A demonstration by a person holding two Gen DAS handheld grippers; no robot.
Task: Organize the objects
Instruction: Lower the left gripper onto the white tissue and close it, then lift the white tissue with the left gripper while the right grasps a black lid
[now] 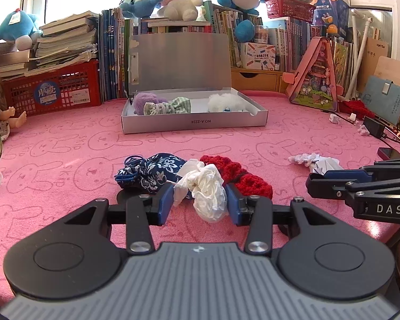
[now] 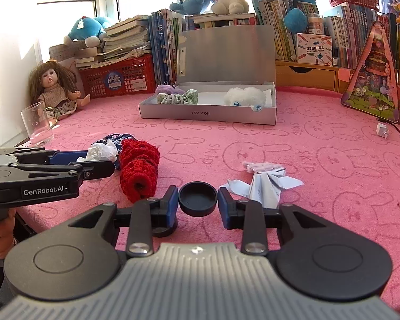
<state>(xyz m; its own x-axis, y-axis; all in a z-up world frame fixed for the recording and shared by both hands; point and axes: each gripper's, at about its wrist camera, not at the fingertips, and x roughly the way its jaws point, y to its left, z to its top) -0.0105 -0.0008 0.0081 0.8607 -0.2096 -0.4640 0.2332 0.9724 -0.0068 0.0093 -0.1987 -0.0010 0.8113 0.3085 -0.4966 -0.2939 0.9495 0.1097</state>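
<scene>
"NO.A-2224" printed upside down on the silver box front wall, "GenRobot.AI" on the left gripper, "DAS" on the right gripper, "SKIP" repeated across the pink cloth

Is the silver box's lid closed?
No. The lid stands upright behind the silver box, and the soft toys inside are exposed.

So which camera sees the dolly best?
The right wrist view. There the doll sits whole by the wall, face, hair and dress all showing, behind the glass cup. The left wrist view catches only her hair, an arm and a foot at its left edge.
</scene>
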